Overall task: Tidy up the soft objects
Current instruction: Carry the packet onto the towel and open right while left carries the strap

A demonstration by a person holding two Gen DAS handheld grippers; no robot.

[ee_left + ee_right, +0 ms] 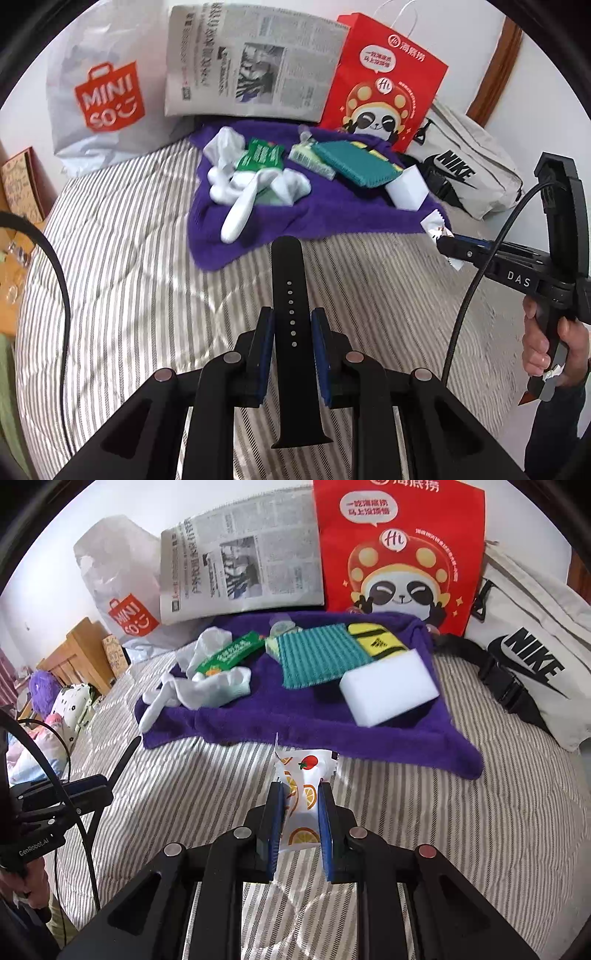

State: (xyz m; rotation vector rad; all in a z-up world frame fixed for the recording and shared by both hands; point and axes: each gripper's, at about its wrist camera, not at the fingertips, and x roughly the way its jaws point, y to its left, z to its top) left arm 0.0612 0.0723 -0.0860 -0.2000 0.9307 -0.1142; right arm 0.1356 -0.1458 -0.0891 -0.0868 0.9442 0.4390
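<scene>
Striped bedding [122, 258] covers the bed that fills both views. Nearest, at 6 o'clock in the left wrist view, the left gripper [291, 332] is clamped on one black watch strap [291, 317], gripped mid-length across its punched holes; it looks light, rubbery and likely to droop at the free end. In the right wrist view, again at 6 o'clock, the right gripper [301, 808] pinches one fruit-print packet [303, 794], probably light, crinkly and slippery, best held across its belly. Beyond, toward 12 o'clock, one purple towel [295, 716] carries one white sponge block [388, 690], one teal scrubbing pad [317, 657], one green packet [229, 653] and a heap of white socks [210, 690], number unclear. Farthest stand one newspaper [240, 561], one red paper bag [399, 550], one MINISO bag [96, 92] and one Nike pouch [535, 657].
</scene>
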